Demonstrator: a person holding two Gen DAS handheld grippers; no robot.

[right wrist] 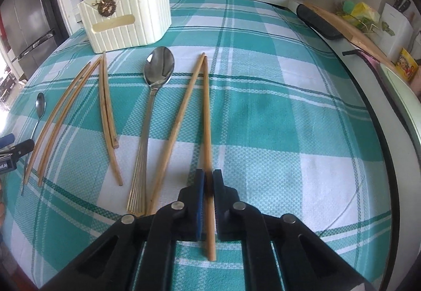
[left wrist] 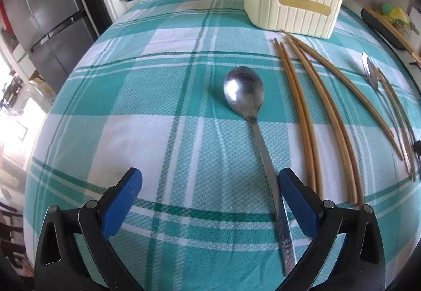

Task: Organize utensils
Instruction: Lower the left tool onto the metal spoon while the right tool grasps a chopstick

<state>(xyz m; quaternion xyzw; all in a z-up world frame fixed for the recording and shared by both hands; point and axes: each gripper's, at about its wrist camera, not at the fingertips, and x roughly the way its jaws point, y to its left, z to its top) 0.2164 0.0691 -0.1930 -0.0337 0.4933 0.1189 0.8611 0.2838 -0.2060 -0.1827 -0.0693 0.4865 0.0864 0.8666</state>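
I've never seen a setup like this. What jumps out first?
The teal-and-white checked tablecloth fills both views, with wooden chopsticks and shiny metal spoons laid across it. A ribbed cream utensil holder stands at the far side. The right gripper pinches one wooden chopstick; the left gripper is open.

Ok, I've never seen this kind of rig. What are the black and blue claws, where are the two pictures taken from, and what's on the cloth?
No robot here: a person holds one two-finger gripper in each hand, each with a camera looking along its fingers. The left view shows the left gripper open above a steel spoon. The right view shows the right gripper shut on one chopstick. On the checked tablecloth lie more chopsticks, a second spoon and a cream ribbed holder, still without utensils showing in it.
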